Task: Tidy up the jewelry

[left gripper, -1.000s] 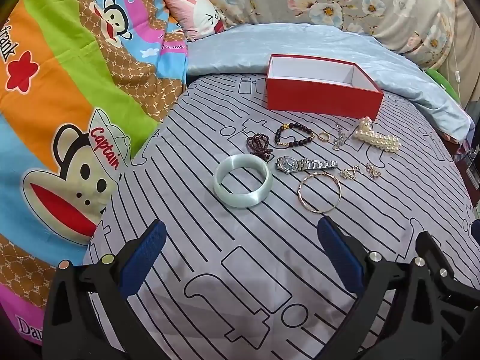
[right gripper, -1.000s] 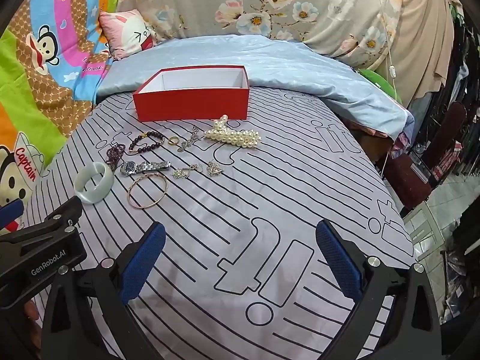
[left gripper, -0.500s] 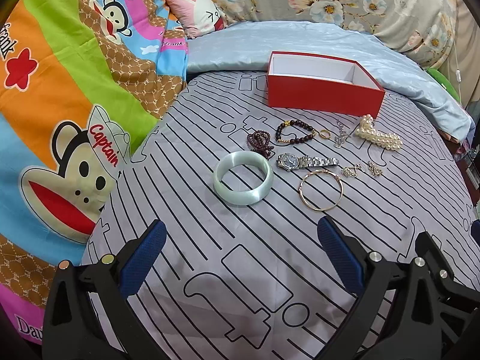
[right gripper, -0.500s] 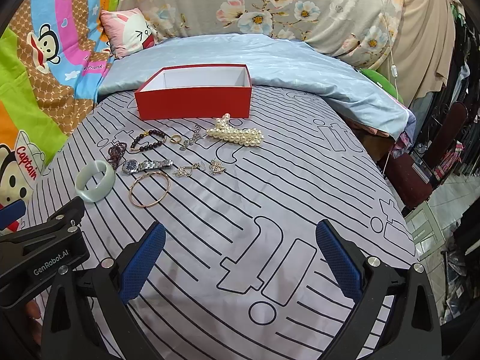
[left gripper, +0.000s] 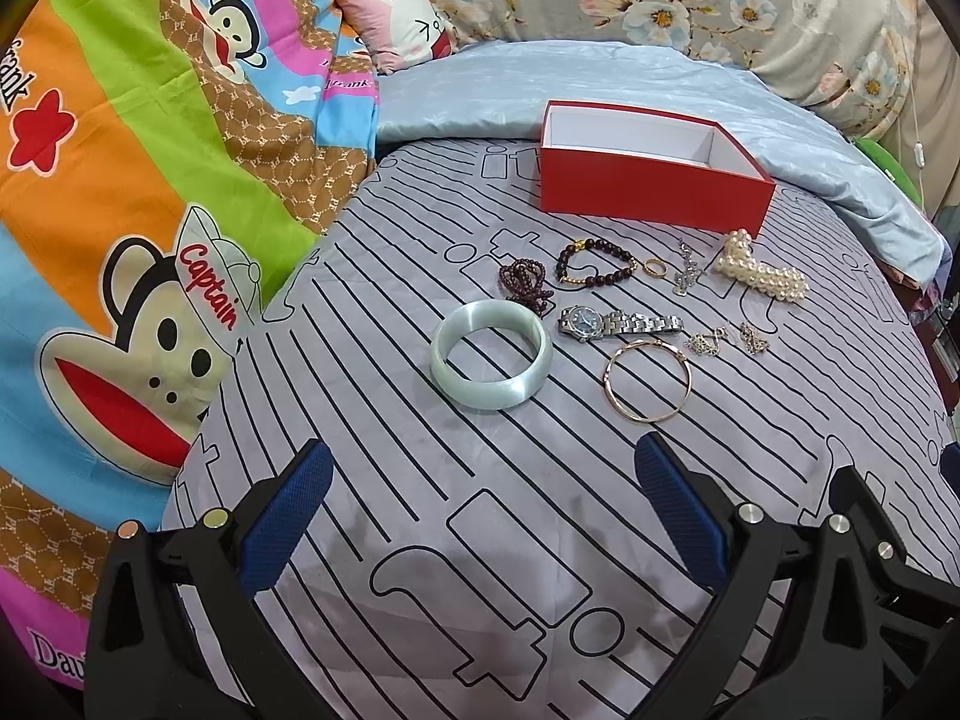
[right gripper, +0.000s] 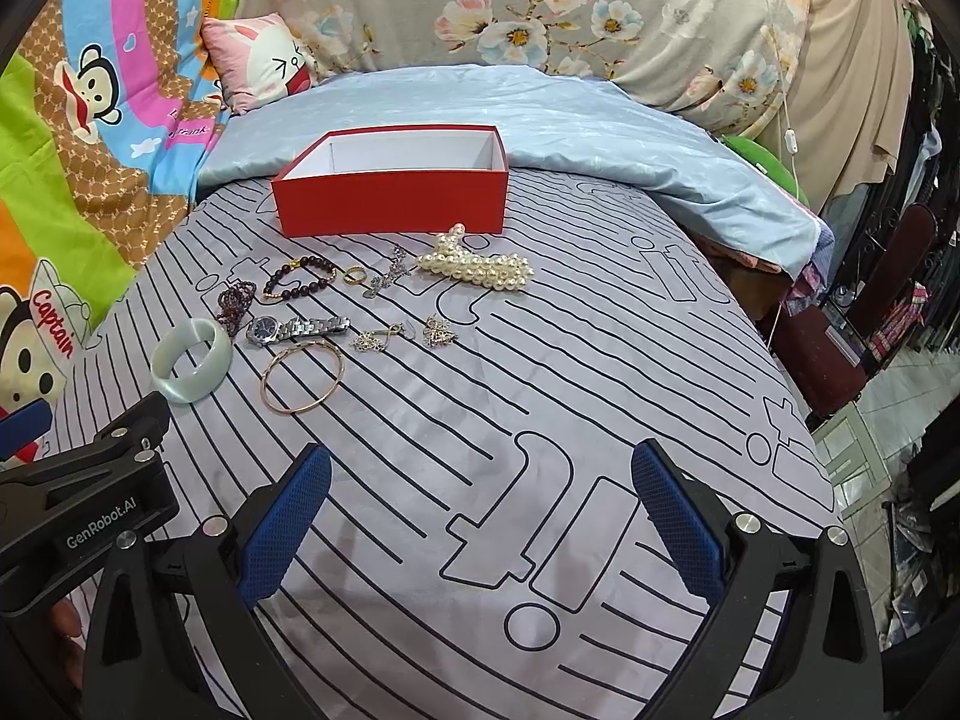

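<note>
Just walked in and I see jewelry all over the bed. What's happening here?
A person holds a tool in each hand over the striped bedspread. Both the left tool and right tool are open and empty. The jade bangle, watch, gold bangle and pearl bracelet lie in front of the red box, which looks empty. Nothing is sorted yet.

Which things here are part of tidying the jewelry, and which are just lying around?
Part of the job: red box, jade bangle, gold bangle, watch, pearls, bead bracelet, garnet beads, ring, small charms.

Just lying around: cartoon blanket, pink pillow, blue quilt.
</note>
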The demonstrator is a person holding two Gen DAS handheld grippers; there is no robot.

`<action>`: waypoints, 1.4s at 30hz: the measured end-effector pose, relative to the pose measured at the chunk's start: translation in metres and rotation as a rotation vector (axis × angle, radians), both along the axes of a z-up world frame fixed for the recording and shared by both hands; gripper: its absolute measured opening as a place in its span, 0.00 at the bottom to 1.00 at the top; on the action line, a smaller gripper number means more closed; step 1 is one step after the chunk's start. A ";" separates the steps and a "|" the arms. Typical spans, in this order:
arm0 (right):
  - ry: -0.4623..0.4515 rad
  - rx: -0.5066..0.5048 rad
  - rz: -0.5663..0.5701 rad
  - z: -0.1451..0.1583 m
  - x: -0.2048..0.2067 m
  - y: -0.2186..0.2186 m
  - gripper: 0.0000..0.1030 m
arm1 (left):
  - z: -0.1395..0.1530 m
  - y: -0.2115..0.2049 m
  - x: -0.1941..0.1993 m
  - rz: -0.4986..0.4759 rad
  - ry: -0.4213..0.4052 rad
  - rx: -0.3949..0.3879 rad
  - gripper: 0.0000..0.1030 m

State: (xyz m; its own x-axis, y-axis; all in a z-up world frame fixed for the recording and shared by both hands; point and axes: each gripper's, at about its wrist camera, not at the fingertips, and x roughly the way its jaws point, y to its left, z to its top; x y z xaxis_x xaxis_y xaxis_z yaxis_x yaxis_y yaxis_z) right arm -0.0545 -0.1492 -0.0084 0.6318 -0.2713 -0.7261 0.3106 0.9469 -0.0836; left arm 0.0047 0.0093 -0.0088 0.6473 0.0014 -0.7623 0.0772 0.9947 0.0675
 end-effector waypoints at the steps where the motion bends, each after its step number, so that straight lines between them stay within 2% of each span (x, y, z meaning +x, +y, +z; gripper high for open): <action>1: 0.000 0.001 0.000 0.000 0.000 0.001 0.95 | 0.000 0.000 0.000 0.000 0.000 -0.001 0.95; 42: 0.002 0.009 -0.001 -0.001 0.001 0.001 0.95 | -0.002 0.001 0.004 0.004 -0.002 0.002 0.95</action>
